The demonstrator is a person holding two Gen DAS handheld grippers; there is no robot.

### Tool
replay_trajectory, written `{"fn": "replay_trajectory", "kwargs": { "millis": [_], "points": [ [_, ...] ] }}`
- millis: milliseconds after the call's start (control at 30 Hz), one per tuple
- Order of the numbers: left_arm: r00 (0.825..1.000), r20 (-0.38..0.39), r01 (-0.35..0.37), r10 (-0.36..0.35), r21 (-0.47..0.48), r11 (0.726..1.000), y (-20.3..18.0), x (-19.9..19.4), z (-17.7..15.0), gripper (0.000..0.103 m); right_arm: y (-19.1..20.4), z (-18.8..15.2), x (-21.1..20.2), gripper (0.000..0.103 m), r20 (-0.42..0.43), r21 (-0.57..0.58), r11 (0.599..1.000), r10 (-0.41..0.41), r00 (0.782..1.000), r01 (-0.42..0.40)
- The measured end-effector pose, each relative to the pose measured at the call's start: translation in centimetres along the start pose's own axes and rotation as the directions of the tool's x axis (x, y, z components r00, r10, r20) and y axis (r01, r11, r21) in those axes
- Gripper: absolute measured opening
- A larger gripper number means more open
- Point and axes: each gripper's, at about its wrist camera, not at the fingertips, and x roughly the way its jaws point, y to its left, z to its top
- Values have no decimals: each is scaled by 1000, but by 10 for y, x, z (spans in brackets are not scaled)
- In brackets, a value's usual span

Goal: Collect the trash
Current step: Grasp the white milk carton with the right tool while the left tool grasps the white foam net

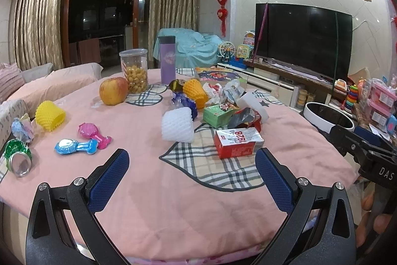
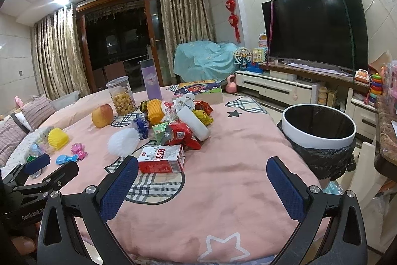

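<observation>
Two tools hover wide open and empty over the pink quilted surface (image 2: 223, 180). Going left to right: the left tool (image 1: 192, 163) faces the white foam net (image 1: 177, 124); the red carton (image 2: 161, 159), boxy cardboard, lies just ahead, its long axis crosswise, touching the right tool's (image 2: 202, 170) left pad. That tool looks nearer. Crinkled wrappers (image 2: 183, 134) pile behind; the bag-lined bin (image 2: 318, 133) stands rightmost.

Our left hand-held gripper (image 1: 192, 165) spread wide above the pink-covered surface (image 1: 148, 190), empty, before us a red-and-white carton (image 1: 237, 142), white foam fruit net (image 1: 177, 124), apple (image 1: 113, 90), crushed green can (image 1: 17, 157) at left
</observation>
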Motion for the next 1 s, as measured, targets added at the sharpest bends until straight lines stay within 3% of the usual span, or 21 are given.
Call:
{"fn": "replay_trajectory", "kwargs": {
  "millis": [433,633,1000],
  "points": [
    [995,-95,-42,40,-20,999,32,36,-2,103,14,-7,34,103,-118,-6,997,71,990,-72],
    [986,-166,-28,21,-43,999,51,71,3,103,25,-12,61,103,-191,5,995,95,977,-96],
    [967,-251,36,-50,-59,998,65,131,18,103,46,-17,122,103,-321,6,999,41,946,-42]
  ]
}}
